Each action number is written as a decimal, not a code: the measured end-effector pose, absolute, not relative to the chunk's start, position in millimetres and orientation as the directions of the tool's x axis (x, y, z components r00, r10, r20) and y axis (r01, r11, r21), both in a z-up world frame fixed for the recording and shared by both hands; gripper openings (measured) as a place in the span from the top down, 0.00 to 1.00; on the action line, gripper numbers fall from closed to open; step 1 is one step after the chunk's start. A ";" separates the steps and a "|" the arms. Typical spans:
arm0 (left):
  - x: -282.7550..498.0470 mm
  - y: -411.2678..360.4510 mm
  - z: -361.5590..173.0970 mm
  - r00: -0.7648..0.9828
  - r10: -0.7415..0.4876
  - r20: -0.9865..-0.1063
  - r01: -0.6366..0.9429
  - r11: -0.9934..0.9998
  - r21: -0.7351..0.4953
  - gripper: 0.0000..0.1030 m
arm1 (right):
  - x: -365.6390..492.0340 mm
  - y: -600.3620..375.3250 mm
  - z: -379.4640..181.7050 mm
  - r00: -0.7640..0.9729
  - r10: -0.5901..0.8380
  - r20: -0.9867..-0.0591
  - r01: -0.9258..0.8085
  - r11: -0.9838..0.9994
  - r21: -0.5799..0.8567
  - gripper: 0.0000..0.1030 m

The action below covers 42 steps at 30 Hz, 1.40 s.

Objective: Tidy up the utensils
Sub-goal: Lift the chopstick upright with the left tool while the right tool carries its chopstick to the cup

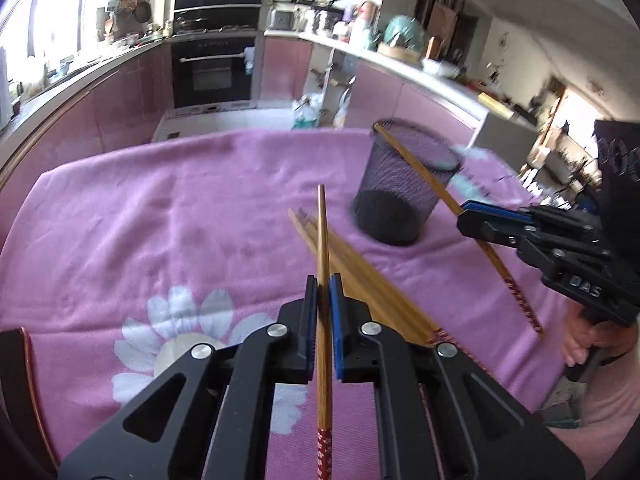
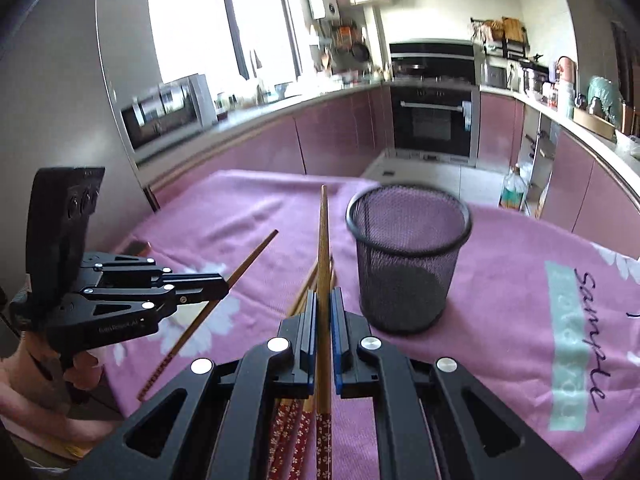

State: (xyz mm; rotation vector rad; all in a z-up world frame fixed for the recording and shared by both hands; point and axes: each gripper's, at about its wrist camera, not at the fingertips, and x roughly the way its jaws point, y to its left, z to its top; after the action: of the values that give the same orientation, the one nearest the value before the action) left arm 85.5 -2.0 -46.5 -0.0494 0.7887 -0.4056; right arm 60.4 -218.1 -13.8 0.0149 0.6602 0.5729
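Observation:
My left gripper [image 1: 323, 286] is shut on a wooden chopstick [image 1: 322, 236] with a red patterned handle, held above the pink cloth; it also shows in the right wrist view [image 2: 218, 285]. My right gripper [image 2: 323, 298] is shut on another chopstick [image 2: 323, 240], pointing forward left of the black mesh cup [image 2: 408, 264]. In the left wrist view the right gripper [image 1: 464, 216] holds its chopstick [image 1: 416, 168] in front of the mesh cup [image 1: 400, 192]. Several loose chopsticks [image 1: 368, 280] lie on the cloth, also visible under my right gripper [image 2: 308, 284].
The table is covered by a pink flowered cloth [image 1: 160, 220]. Kitchen counters [image 2: 320, 92] and an oven [image 2: 434, 120] stand beyond the far table edge. A person's hands hold both grippers.

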 end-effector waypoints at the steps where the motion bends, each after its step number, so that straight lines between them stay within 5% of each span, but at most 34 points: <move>1: 83.7 -0.7 -40.5 0.637 -0.384 -0.669 0.342 0.918 -0.200 0.94 | 59.9 -221.8 -9.4 0.651 0.510 -0.562 -0.495 0.847 0.195 0.95; 16: 70.7 0.0 75.9 0.719 -0.550 -0.426 0.473 0.835 -0.279 0.99 | 74.6 -249.2 32.7 0.713 0.572 -0.405 -0.511 0.820 0.259 0.95; 23: 95.7 -17.5 38.2 0.675 -0.451 -0.584 0.409 0.888 -0.213 0.99 | 78.8 -251.4 11.6 0.685 0.572 -0.451 -0.501 0.819 0.278 0.95; 27: 116.9 -34.3 -5.3 0.640 -0.343 -0.688 0.368 0.922 -0.119 0.88 | 79.1 -254.6 2.0 0.676 0.570 -0.467 -0.491 0.821 0.291 0.95; 35: 168.9 -42.0 -44.9 0.646 -0.241 -0.724 0.366 0.930 0.018 0.76 | 76.5 -256.4 -6.6 0.675 0.563 -0.477 -0.481 0.826 0.293 0.95; 42: 215.5 -55.3 -71.2 0.593 -0.202 -0.780 0.399 0.915 0.066 0.81 | 83.2 -256.4 -7.6 0.676 0.555 -0.484 -0.470 0.831 0.297 0.95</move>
State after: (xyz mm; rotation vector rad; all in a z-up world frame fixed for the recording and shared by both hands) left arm 215.5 -55.3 -71.2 0.2445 0.8701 -0.3534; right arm 83.2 -256.4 -7.6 0.1527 0.5941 0.5790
